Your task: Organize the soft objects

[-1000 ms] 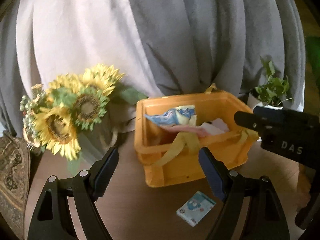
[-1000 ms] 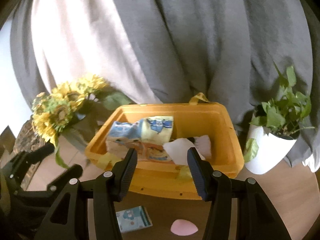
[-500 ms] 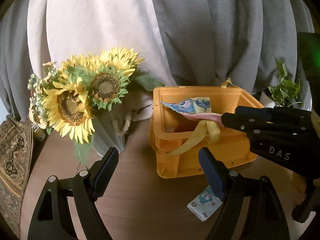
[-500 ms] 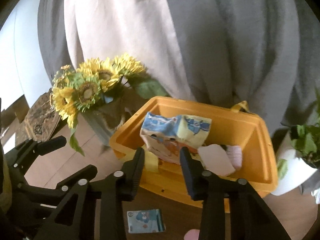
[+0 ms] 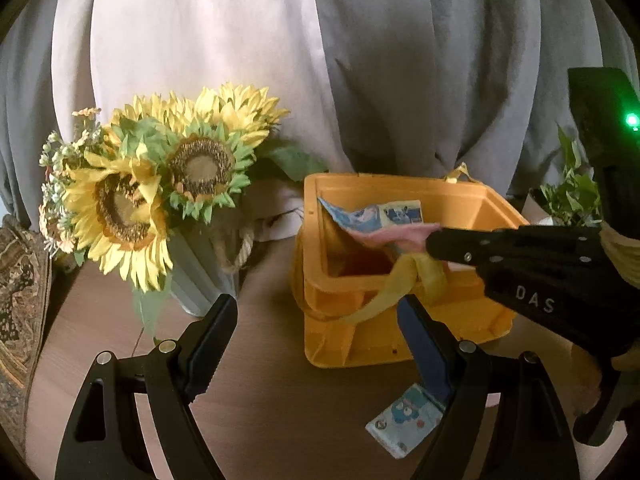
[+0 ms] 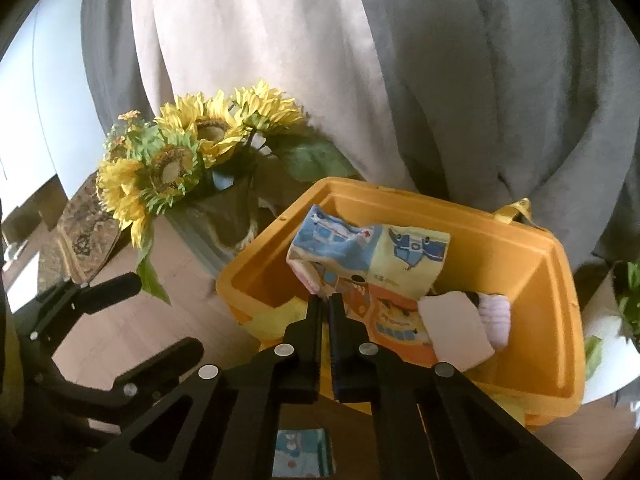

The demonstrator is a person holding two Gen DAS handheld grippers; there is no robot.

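A yellow-orange plastic bin [image 6: 528, 264] [image 5: 404, 340] stands on the wooden table. In it lie a soft cloth book with blue and yellow picture panels [image 6: 372, 256] [image 5: 384, 216], a pink-white piece [image 6: 456, 328] and a pale sock [image 6: 496, 316]. My right gripper [image 6: 325, 300] is shut at the cloth book's lower left edge, over the bin's near rim; in the left wrist view its fingers [image 5: 472, 244] reach into the bin from the right. My left gripper [image 5: 316, 320] is open and empty in front of the bin. A small blue-and-white packet [image 5: 404, 420] [image 6: 302, 452] lies on the table.
A vase of sunflowers [image 5: 160, 184] [image 6: 188, 152] stands left of the bin. A potted plant in a white pot [image 6: 616, 328] stands right of it. Grey and cream curtains [image 5: 360, 60] hang behind. A patterned mat [image 5: 16, 280] lies at far left.
My right gripper has moved forward and left to the bin and closed its jaws at the cloth book. The left gripper has drawn back a little and stayed open.
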